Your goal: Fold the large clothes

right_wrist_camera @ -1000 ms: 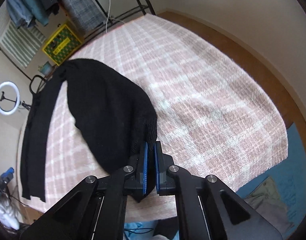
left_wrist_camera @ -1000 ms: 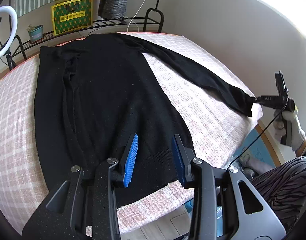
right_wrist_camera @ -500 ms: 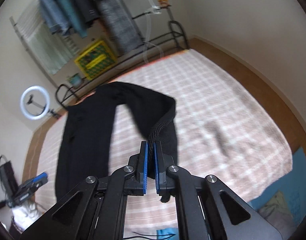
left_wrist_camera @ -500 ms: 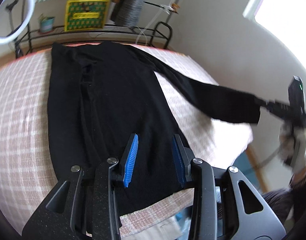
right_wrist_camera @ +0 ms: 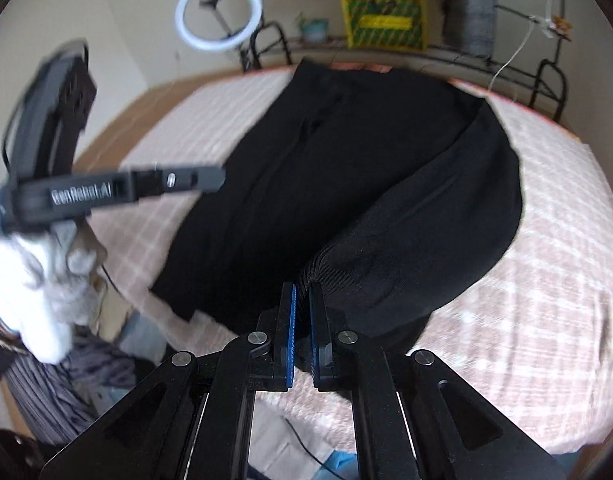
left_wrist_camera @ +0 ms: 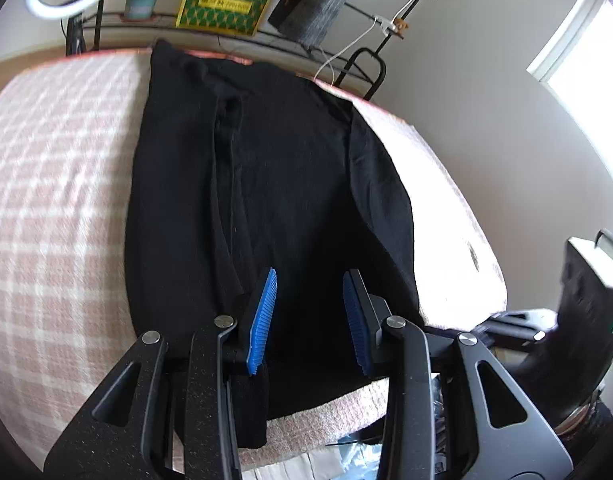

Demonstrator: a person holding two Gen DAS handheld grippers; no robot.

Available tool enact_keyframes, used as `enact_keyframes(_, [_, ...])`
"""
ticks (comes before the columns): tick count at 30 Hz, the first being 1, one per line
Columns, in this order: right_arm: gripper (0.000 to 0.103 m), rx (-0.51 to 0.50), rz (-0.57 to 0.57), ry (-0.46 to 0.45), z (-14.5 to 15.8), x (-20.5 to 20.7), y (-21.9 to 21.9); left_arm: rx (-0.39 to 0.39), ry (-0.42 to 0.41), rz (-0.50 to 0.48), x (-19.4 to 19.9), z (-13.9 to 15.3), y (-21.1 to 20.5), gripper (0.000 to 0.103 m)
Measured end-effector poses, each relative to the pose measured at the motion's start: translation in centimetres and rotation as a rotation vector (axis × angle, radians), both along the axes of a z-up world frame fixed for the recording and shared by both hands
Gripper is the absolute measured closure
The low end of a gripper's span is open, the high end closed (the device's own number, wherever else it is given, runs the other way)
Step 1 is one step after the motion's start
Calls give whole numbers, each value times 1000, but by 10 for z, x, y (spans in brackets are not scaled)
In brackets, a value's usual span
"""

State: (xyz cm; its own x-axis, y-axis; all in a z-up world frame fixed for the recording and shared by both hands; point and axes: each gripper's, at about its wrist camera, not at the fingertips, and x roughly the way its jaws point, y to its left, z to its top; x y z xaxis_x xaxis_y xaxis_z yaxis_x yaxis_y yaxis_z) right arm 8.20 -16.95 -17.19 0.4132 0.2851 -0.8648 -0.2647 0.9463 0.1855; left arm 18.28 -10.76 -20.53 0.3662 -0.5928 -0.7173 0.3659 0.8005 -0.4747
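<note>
The right gripper (right_wrist_camera: pixel 301 332) pinches the black cardigan's (left_wrist_camera: pixel 266 184) sleeve cuff (right_wrist_camera: pixel 326 268) above its body; the left gripper (left_wrist_camera: pixel 308 320) hovers over the hem, fingers parted, empty.

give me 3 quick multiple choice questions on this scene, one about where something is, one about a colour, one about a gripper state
1. Where does the black garment lie?
A. on the checked pink-and-white bed cover
B. on the metal rack
C. on the floor

2. What colour are the pads of the left hand-held gripper?
A. red
B. blue
C. white

3. What is the right hand-held gripper doing?
A. standing wide open over the bed
B. shut on nothing
C. shut on the garment's sleeve cuff

Answers:
1. A: the garment is spread flat on the bed cover, with the rack behind the bed.
2. B: both pads are ribbed blue.
3. C: the ribbed sleeve cuff runs down between the nearly touching jaws, the sleeve folded over the garment's body.
</note>
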Motion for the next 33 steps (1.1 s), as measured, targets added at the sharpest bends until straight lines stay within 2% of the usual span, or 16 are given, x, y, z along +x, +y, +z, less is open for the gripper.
enact_keyframes(4, [98, -49, 66, 42, -22, 2, 20, -6, 54, -28, 0, -13, -9, 68])
enact_keyframes(7, [93, -7, 97, 83, -30, 2, 13, -2, 78, -57, -1, -19, -19, 68])
enact_keyframes(9, [86, 29, 104, 102, -27, 1, 8, 4, 91, -80, -4, -24, -26, 68])
enact_keyframes(12, [86, 91, 113, 74, -14, -4, -6, 11, 121, -97, -7, -33, -36, 68])
enact_keyframes(16, [85, 95, 20, 32, 4, 6, -39, 18, 147, -100, -11, -42, -50, 68])
enact_keyframes(19, [85, 127, -62, 0, 20, 26, -71, 75, 103, -118, -15, -46, -65, 68])
enact_keyframes(20, [83, 132, -89, -15, 25, 35, -81, 95, 90, -120, -16, -48, -71, 68])
enact_keyframes(23, [66, 146, -159, -42, 33, 62, -110, 109, 84, -105, -16, -57, -77, 68])
enact_keyframes(26, [65, 102, -201, -62, 34, 97, -135, 124, 69, -96, -21, -67, -81, 68])
enact_keyframes(27, [65, 91, -214, -60, 33, 111, -142, 125, 52, -87, -23, -69, -81, 76])
enact_keyframes(28, [65, 98, -224, -49, 30, 123, -150, 124, 46, -80, -23, -70, -81, 93])
enact_keyframes(29, [65, 114, -236, -35, 26, 138, -159, 115, 48, -75, -25, -70, -79, 98])
enact_keyframes(33, [65, 103, -313, -3, 9, 195, -184, 87, 28, -59, -29, -69, -76, 101])
